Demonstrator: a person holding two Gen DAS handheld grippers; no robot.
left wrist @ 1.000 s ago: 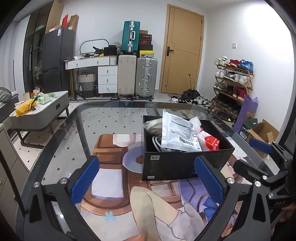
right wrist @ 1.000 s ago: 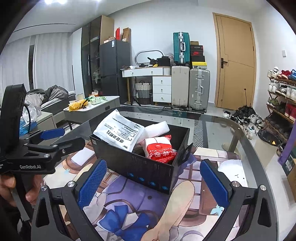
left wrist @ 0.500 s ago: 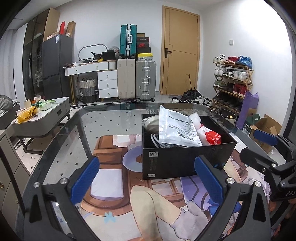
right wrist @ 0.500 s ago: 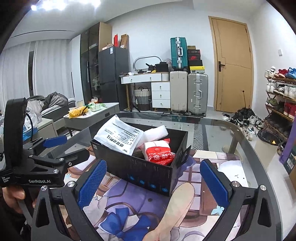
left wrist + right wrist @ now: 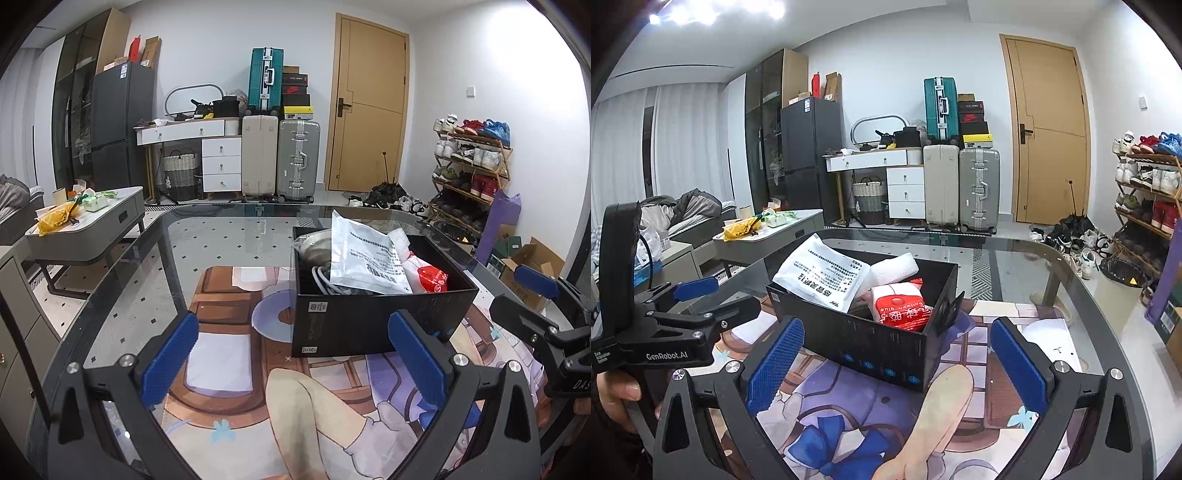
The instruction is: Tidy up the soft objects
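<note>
**Both hand-held grippers released and empty before a filled black box**

Left to right. The left hand-held gripper is released: its blue pads stand wide apart with nothing between them, above the illustrated mat on the glass desk. It sits back from the black box, probably so that the contents can be surveyed before a pick.

The box rests on the mat, near the middle of the desk. The soft objects are piled inside it: a white printed pouch leans over the near-left rim, a white foam roll lies behind it, and a red-and-white packet stands toward the right end. In the left view, grey cable loops and a pale rounded item lie under the pouch; what the latter is cannot be made out.

The right hand-held gripper is likewise released and empty, level with the box front.

The box walls hide the lower layers. The print on the pouch is too small to read. Only a fingertip of the person's hand shows; the rest is cut off.
</note>
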